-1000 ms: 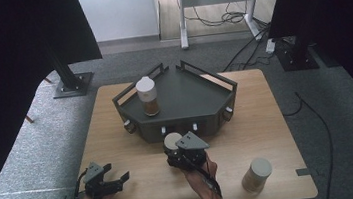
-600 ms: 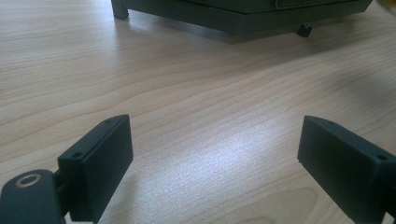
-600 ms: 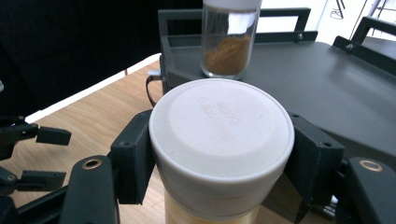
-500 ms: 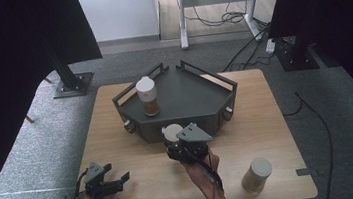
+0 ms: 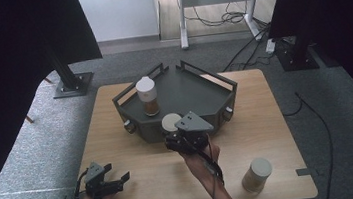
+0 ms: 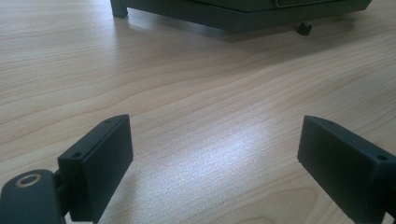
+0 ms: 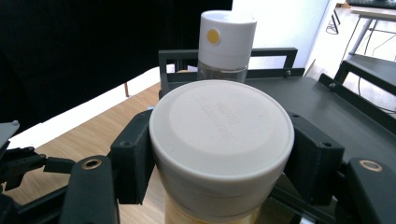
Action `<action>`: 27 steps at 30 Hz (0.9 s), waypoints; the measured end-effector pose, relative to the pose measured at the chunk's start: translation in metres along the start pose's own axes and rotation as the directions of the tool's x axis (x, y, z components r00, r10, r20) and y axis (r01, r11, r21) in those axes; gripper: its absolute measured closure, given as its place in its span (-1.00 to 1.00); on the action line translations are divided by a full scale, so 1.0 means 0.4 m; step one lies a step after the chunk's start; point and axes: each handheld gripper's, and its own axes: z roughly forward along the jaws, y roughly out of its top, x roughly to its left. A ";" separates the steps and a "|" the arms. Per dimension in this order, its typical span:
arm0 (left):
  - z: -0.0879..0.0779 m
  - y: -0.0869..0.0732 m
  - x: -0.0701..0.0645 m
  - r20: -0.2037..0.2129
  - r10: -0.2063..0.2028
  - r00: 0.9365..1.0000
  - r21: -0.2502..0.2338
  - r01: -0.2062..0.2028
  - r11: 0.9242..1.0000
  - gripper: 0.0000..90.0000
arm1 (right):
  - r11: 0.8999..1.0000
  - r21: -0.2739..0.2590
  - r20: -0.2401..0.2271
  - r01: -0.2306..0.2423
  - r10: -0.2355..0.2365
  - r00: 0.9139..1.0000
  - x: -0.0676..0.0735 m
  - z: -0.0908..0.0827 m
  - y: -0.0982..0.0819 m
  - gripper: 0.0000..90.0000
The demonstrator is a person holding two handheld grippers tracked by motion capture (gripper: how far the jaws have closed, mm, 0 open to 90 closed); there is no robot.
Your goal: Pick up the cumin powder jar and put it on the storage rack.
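The right gripper clamps the white-lidded jar between its jaws, beside the tray

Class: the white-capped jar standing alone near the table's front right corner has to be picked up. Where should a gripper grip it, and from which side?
Probably around the lone jar's round body just under its cap, coming in level from the table's front edge: it stands upright with nothing beside it.

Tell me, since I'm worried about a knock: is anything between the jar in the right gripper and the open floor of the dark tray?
Only the tray's front wall lies ahead of the held jar. The right gripper has the jar's lid about level with that wall. The spice bottle stands farther back left, off a straight path, so nothing visible blocks the middle.
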 end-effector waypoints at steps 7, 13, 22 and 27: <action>0.000 0.000 0.000 0.000 0.000 1.000 0.000 0.000 1.000 -0.77 | 1.000 -0.005 0.007 0.003 -0.003 1.000 -0.005 -0.001 0.018 -0.27; 0.000 0.000 0.001 0.001 -0.001 1.000 0.001 0.001 1.000 -0.77 | 1.000 -0.007 0.014 -0.001 0.001 1.000 -0.016 0.009 0.033 -0.27; 0.000 0.000 0.004 0.006 -0.005 1.000 0.000 0.005 1.000 -0.77 | 1.000 0.002 0.034 -0.001 0.001 0.999 -0.033 0.038 0.061 -0.27; -0.001 -0.001 0.006 0.009 -0.010 1.000 -0.001 0.010 1.000 -0.77 | 1.000 -0.002 0.046 -0.008 0.008 0.999 -0.043 0.049 0.072 -0.27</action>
